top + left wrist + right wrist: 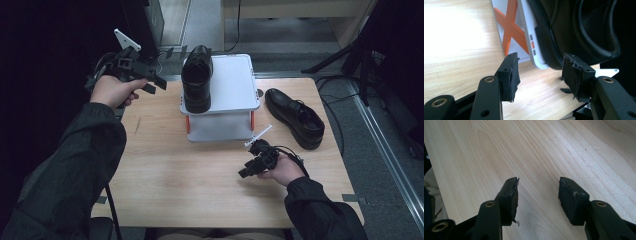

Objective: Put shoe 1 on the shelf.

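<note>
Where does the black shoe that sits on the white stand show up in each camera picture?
High view: the shoe on the stand sits upper centre, on the left half of the white stand.
Left gripper view: upper right, its heel overhanging the stand's edge.
Right gripper view: not in it.
Shared landmark: the wooden table.

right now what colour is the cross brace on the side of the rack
Orange, on the white rack; clearest in the left gripper view.
</note>
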Motion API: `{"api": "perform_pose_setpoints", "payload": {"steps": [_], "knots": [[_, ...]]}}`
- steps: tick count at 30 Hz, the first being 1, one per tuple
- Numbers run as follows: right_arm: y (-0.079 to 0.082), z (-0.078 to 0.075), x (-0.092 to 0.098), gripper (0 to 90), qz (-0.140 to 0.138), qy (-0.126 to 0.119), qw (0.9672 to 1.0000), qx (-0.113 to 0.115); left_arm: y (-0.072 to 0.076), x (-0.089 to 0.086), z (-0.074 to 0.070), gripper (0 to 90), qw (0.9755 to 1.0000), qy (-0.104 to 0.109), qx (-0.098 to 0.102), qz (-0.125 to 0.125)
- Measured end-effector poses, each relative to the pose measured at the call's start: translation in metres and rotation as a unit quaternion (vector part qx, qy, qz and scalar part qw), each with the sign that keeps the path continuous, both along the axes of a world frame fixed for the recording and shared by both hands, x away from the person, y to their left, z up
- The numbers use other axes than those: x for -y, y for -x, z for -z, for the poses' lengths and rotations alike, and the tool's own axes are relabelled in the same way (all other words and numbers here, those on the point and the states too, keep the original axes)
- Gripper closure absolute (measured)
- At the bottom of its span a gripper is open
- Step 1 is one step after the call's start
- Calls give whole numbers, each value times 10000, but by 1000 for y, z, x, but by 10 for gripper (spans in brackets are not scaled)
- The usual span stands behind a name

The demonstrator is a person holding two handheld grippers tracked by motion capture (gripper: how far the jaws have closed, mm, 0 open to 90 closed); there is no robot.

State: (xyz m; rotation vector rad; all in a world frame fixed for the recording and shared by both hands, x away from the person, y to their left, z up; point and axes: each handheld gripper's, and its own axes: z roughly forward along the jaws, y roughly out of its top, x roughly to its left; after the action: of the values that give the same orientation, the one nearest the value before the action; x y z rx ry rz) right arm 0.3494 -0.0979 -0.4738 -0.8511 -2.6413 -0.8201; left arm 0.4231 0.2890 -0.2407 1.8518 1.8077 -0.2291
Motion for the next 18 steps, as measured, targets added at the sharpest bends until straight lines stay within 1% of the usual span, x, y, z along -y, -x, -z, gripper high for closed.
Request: {"api": "perform_pose_setpoints", "payload": {"steps": [3, 4, 6, 7, 9, 10, 13, 16, 18], "knots": [[-1, -1, -1, 510, -33, -9, 10000, -2, 6, -4, 9, 466, 10000, -5, -23, 31], [-1, -1, -2, 510, -53, 1, 10000, 11, 7, -5, 12, 465, 10000, -15, -10, 2], [0, -1, -2, 510, -59, 13, 10000, 26, 11, -8, 19, 460, 10000, -24, -13, 13], [0, 0, -2, 510, -65, 32, 10000, 29, 12, -10, 25, 459, 10000, 6, -24, 7], [-1, 0, -2, 510, -67, 31, 10000, 28, 16, -12, 32, 453, 10000, -46, 14, -8], [-1, 0, -2, 510, -67, 21, 10000, 25, 18, -13, 36, 454, 9999, -108, 46, 8], [-1, 0, -2, 510, -96, 2, 10000, -1, 23, -16, 49, 455, 10000, -68, 11, 54], [-2, 1, -2, 510, -96, 5, 10000, -12, 28, -17, 63, 453, 9998, -143, -33, 110], [-2, 1, -2, 509, -91, 8, 10000, -1, 33, -17, 72, 451, 9999, -107, -49, 116]]}}
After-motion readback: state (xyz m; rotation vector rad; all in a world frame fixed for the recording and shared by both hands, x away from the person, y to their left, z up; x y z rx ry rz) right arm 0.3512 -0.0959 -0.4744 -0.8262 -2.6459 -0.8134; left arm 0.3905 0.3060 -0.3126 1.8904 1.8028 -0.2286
